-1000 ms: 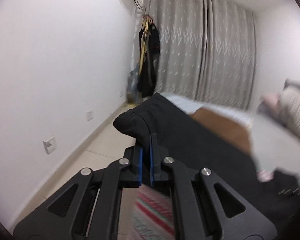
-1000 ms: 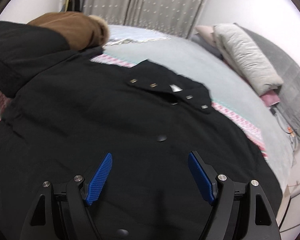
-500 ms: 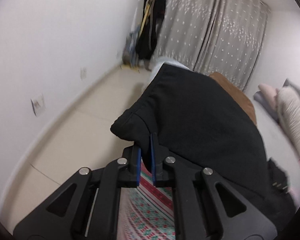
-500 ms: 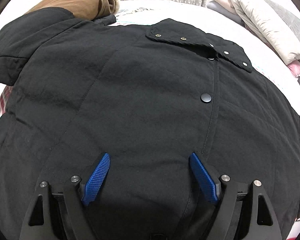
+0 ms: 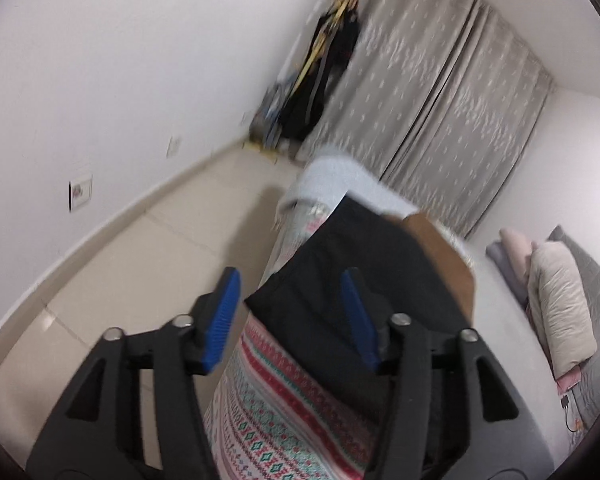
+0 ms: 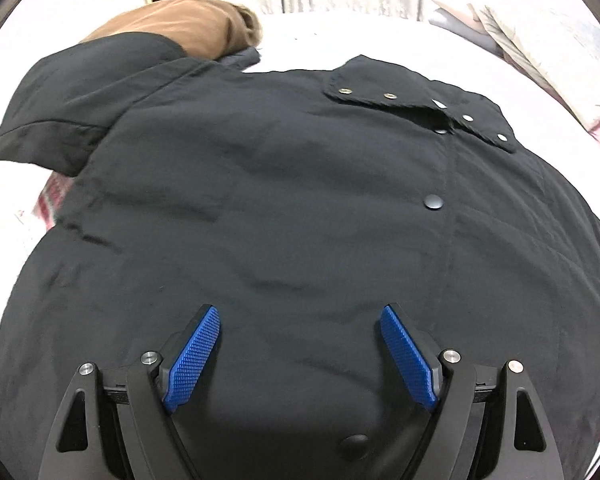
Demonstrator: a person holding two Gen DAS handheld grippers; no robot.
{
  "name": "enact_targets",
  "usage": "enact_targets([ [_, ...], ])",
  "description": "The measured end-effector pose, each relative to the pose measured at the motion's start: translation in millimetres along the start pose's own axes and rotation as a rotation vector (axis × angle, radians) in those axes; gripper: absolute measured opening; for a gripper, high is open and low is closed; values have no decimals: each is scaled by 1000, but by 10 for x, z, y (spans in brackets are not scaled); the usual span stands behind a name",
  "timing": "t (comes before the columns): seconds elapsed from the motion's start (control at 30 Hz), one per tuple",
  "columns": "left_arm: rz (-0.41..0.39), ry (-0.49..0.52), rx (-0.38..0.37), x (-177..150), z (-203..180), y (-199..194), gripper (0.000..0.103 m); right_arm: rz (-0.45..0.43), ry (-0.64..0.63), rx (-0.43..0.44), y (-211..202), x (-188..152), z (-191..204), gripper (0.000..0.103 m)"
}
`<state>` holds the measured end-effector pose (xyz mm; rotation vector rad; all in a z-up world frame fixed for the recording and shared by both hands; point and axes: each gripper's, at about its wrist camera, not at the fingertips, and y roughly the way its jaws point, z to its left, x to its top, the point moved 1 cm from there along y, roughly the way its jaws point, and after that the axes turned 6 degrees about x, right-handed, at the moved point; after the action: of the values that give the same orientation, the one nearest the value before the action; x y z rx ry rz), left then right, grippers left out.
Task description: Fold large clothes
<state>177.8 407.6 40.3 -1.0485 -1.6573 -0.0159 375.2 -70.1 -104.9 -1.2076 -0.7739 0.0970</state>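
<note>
Black coat (image 6: 284,208) lies spread flat on the bed (image 5: 504,320), brown garment (image 6: 180,24) beyond its far sleeve. My left gripper (image 5: 290,312) jaws are opening, sleeve cuff (image 5: 300,304) between the pads but no longer pinched. My right gripper (image 6: 300,344) hangs over the coat front, pads wide apart, gripping nothing.

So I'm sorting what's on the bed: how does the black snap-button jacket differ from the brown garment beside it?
The black snap-button jacket lies spread flat, front up; the brown garment sits bunched in a mound. The jacket fills the right wrist view, while the brown one shows only at its far edge, partly under the jacket's sleeve. The jacket shows metal snaps; none are visible on the brown one. Both lie on the bed.
</note>
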Motion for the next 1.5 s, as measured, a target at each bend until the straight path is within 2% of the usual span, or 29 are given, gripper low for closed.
enact_targets([
  [0.1,-22,61,-83,-118,-199,-170,64,45,-31,-16,132,-74,113,84],
  [0.17,15,165,-130,-297,-449,-183,64,44,-56,-55,199,-116,171,85],
  [0.23,68,254,-136,-465,-628,-136,64,49,-38,-53,197,-122,175,85],
  [0.27,83,276,-129,-518,-677,-114,64,59,-23,-40,183,-137,171,85],
  [0.37,84,258,-145,-510,-684,-96,64,113,-53,-6,135,-235,248,85],
  [0.5,118,195,-153,-409,-550,-29,75,193,-129,30,22,-448,389,85],
  [0.57,131,160,-135,-293,-445,53,76,218,-181,68,-93,-543,485,85],
  [0.63,131,68,-99,-145,-224,164,80,188,-209,87,-278,-577,526,85],
  [0.7,151,-43,-92,-35,4,331,86,86,-199,54,-545,-557,483,85],
  [0.77,246,-125,-114,-21,171,595,88,16,-141,24,-743,-544,379,85],
  [0.83,392,-201,-167,-113,273,910,88,-8,-81,56,-833,-550,295,85],
  [0.9,497,-278,-187,-273,343,1161,88,-14,-57,73,-887,-578,291,85],
  [0.97,558,-325,-240,-408,333,1296,88,-25,-77,71,-918,-599,366,85],
  [1.03,583,-407,-304,-507,328,1370,87,-28,-111,52,-894,-588,443,85],
  [1.07,566,-455,-328,-522,341,1374,86,-31,-123,43,-888,-583,440,85],
  [1.1,530,-484,-336,-517,343,1344,73,-33,-129,36,-908,-607,483,85],
  [1.13,491,-484,-330,-490,325,1293,42,-34,-128,33,-901,-603,495,85],
  [1.2,397,-424,-280,-363,254,1103,14,-34,-115,31,-881,-589,459,85],
  [1.33,223,-326,-296,-95,11,571,12,-60,-51,19,-924,-513,266,85],
  [1.43,42,-181,-334,22,-426,-17,11,-84,24,2,-989,-469,17,85],
  [1.5,-39,-102,-391,25,-751,-328,11,-102,88,10,-1056,-452,-190,85],
])
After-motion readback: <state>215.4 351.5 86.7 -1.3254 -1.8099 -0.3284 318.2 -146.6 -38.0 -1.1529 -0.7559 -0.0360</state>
